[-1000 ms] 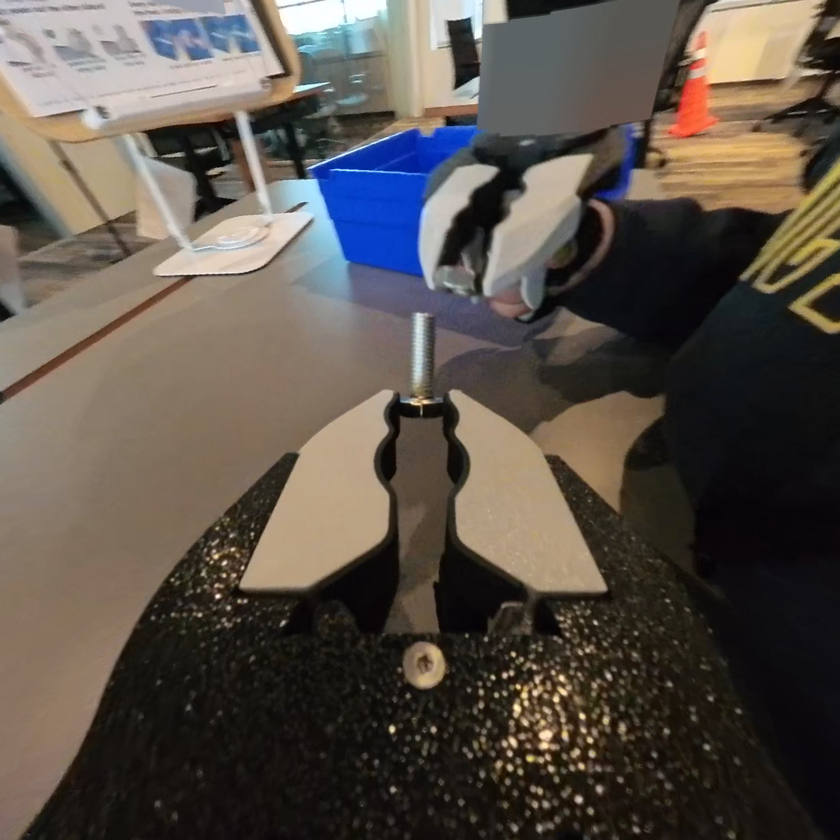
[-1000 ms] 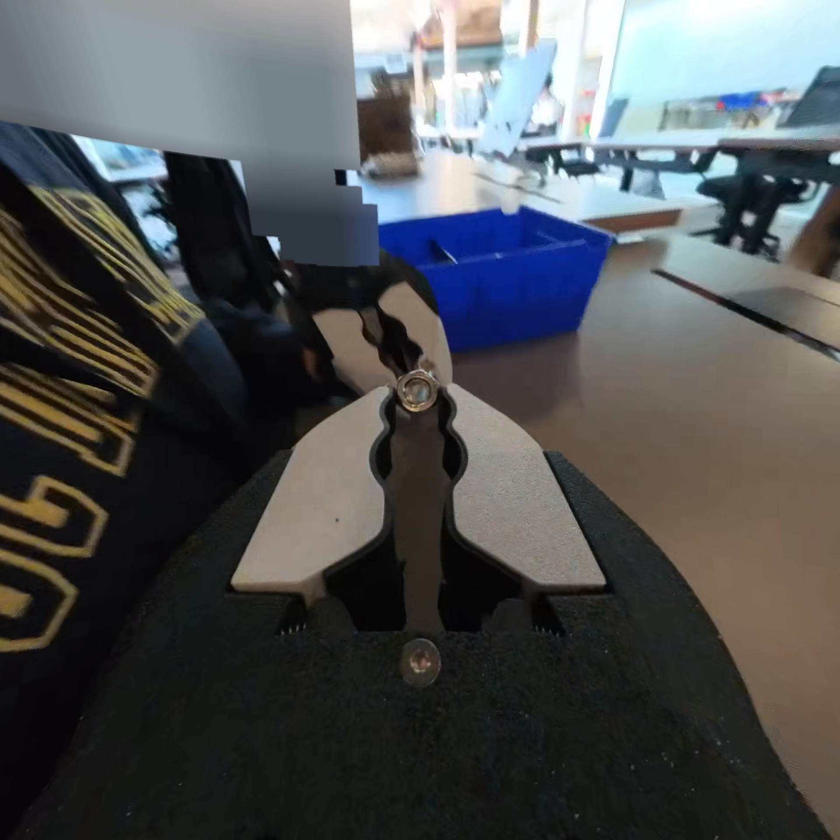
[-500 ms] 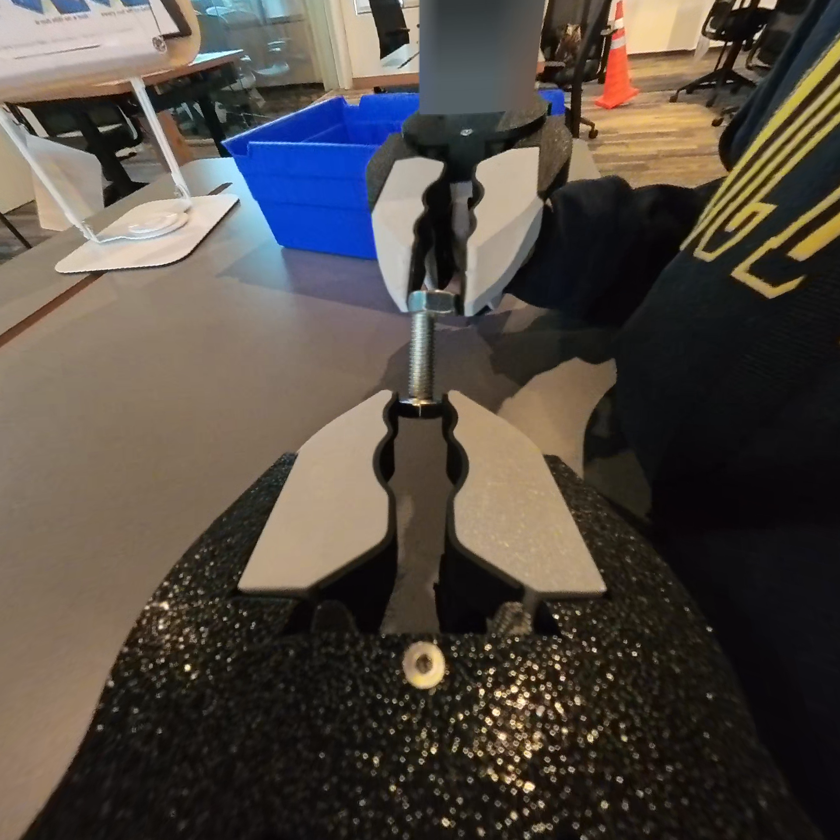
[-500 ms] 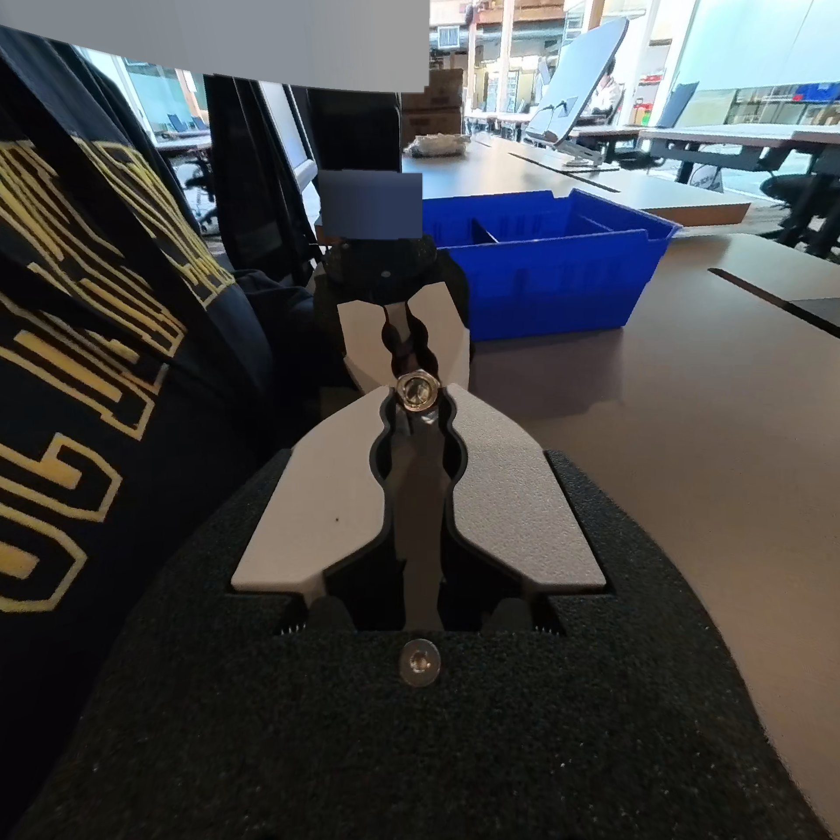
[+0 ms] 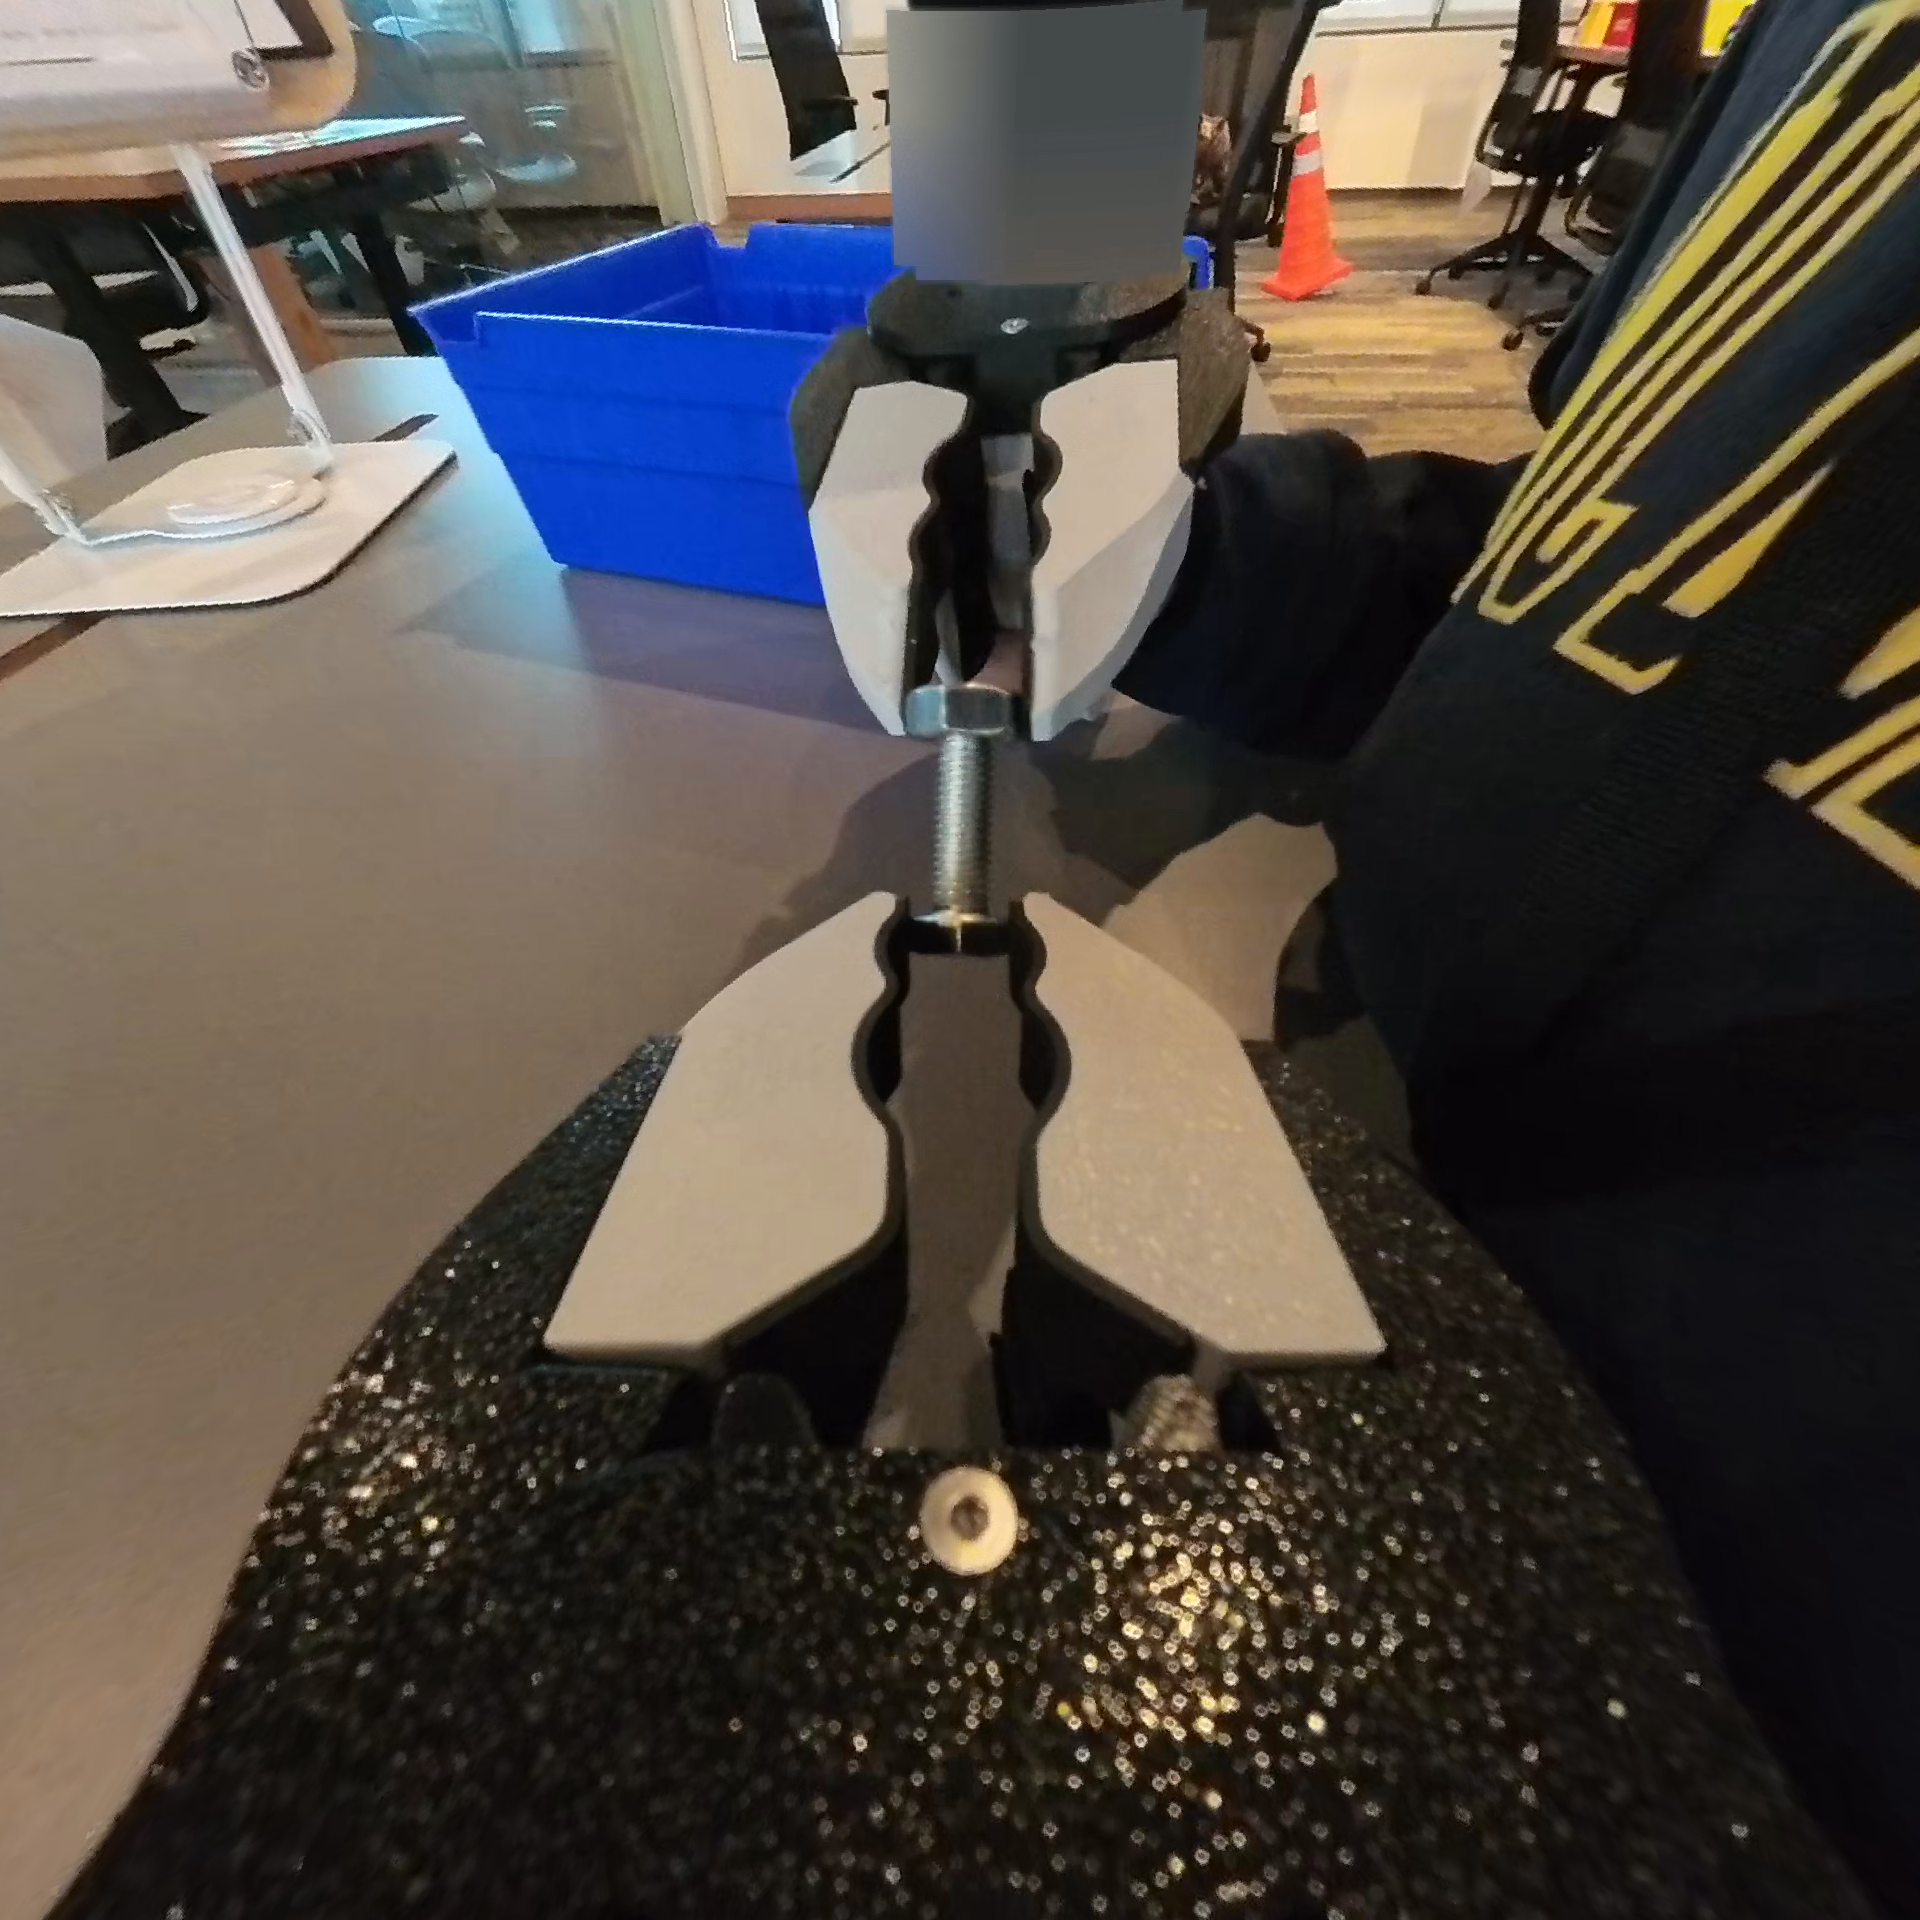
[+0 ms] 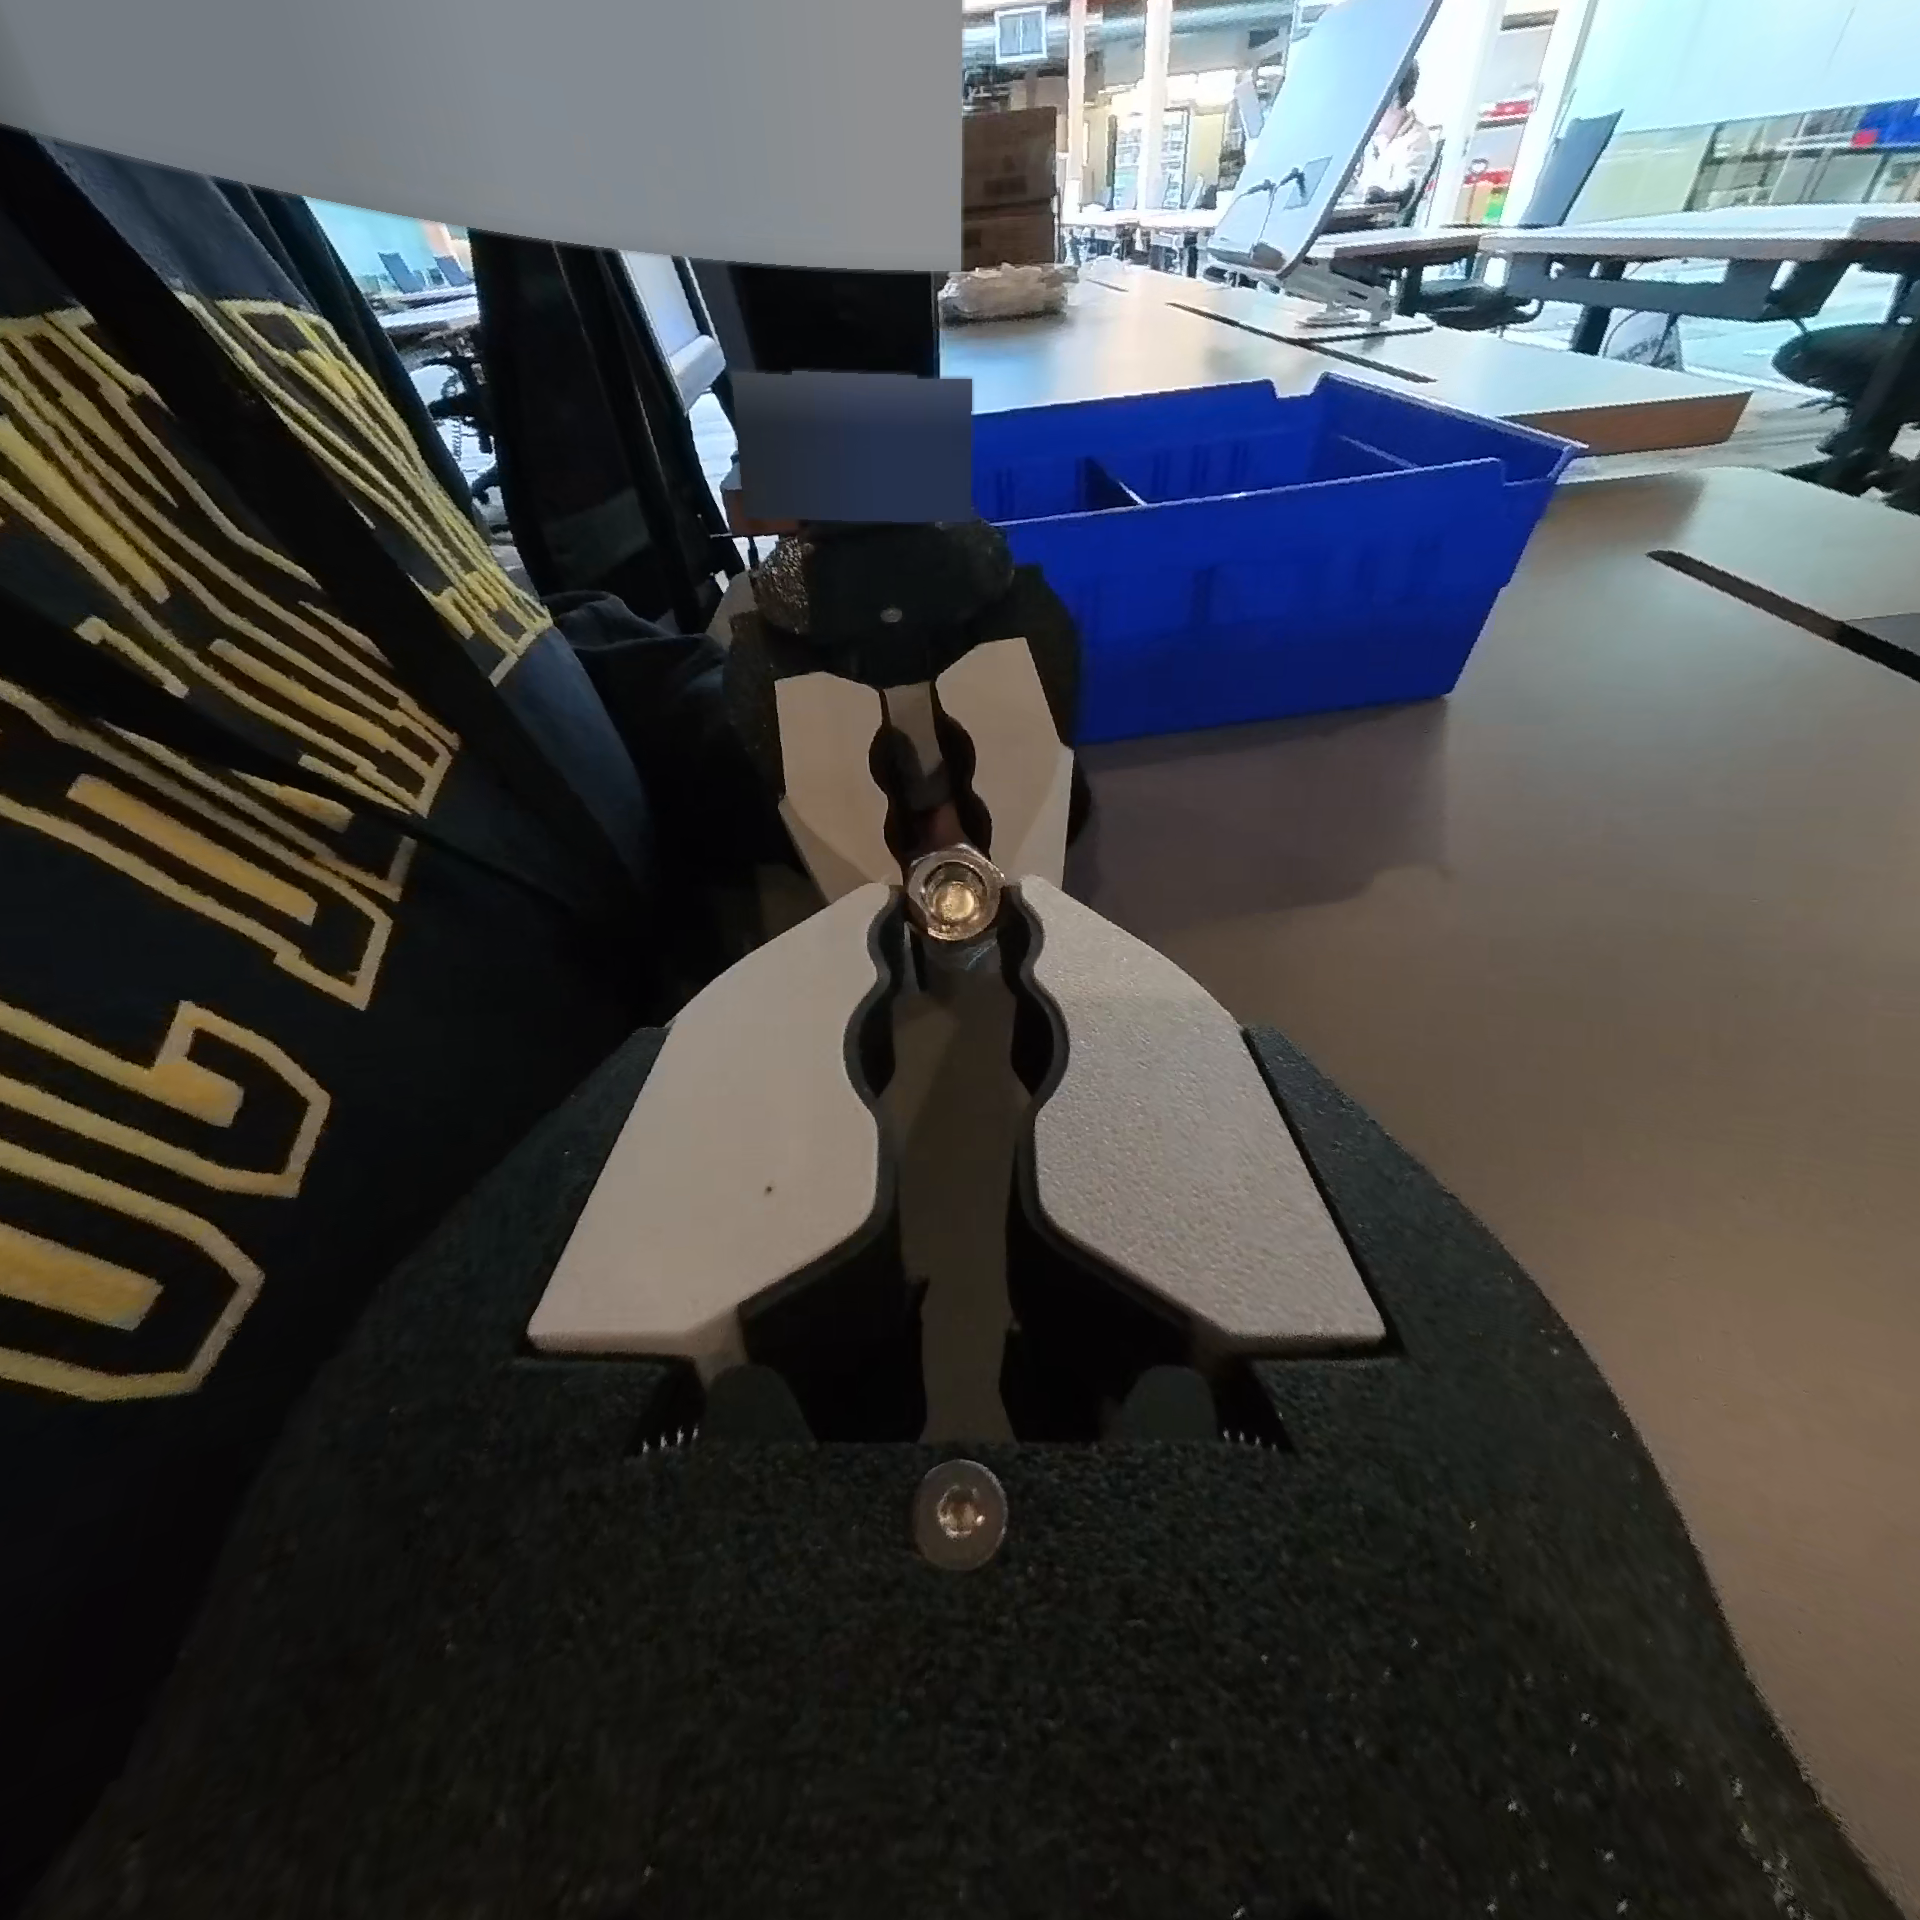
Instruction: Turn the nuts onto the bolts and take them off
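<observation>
My left gripper (image 5: 958,916) is shut on the head of a silver bolt (image 5: 961,821), whose threaded shaft points away from it above the grey table (image 5: 312,935). My right gripper (image 6: 951,896) faces it and is shut on a silver hex nut (image 5: 958,712) that sits on the tip of the bolt. In the right wrist view the nut (image 6: 951,900) shows end-on between my fingertips, with the left gripper (image 6: 925,769) just behind it. The bolt shaft is mostly hidden in that view.
A blue divided bin (image 5: 665,416) stands on the table behind the grippers; it also shows in the right wrist view (image 6: 1247,613). A clear stand on a white base (image 5: 208,520) is at the far left. A person's dark sleeve (image 5: 1558,831) fills the right side. Both grippers' tips are close together, under 4 cm apart.
The right gripper with the nut has come down from above and right of the bolt, and the nut now sits on the bolt's tip. The left gripper still holds the bolt.
</observation>
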The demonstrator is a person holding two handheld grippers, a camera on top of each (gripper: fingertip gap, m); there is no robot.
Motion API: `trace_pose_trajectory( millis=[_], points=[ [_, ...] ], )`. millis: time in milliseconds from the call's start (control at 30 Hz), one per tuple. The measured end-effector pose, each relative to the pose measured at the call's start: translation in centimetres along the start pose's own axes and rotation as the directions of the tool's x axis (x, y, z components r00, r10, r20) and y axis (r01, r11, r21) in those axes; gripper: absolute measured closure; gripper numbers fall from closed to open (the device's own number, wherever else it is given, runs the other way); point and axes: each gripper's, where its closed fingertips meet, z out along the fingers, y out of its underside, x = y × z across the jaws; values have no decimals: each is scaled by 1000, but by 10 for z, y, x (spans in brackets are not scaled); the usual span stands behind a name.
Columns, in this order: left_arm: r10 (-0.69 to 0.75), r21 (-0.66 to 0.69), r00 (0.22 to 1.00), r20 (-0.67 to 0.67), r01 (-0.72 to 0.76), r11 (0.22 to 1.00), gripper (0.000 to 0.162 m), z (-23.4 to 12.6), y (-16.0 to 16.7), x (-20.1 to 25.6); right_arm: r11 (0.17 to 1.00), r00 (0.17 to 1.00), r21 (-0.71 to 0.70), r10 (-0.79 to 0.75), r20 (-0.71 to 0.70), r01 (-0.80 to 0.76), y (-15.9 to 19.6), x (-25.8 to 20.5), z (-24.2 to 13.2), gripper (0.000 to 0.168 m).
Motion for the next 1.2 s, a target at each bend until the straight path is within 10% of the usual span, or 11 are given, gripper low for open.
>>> trace_pose_trajectory(
  millis=[667,1200],
  points=[
    [122,-150,901,415,-65,987,145,-11,9,-48,893,843,112,448,-298,-435,3,47,15,151],
    [53,-79,931,360,-26,997,145,-9,7,-45,924,865,64,375,-334,-376,1,46,14,150]
  ],
)
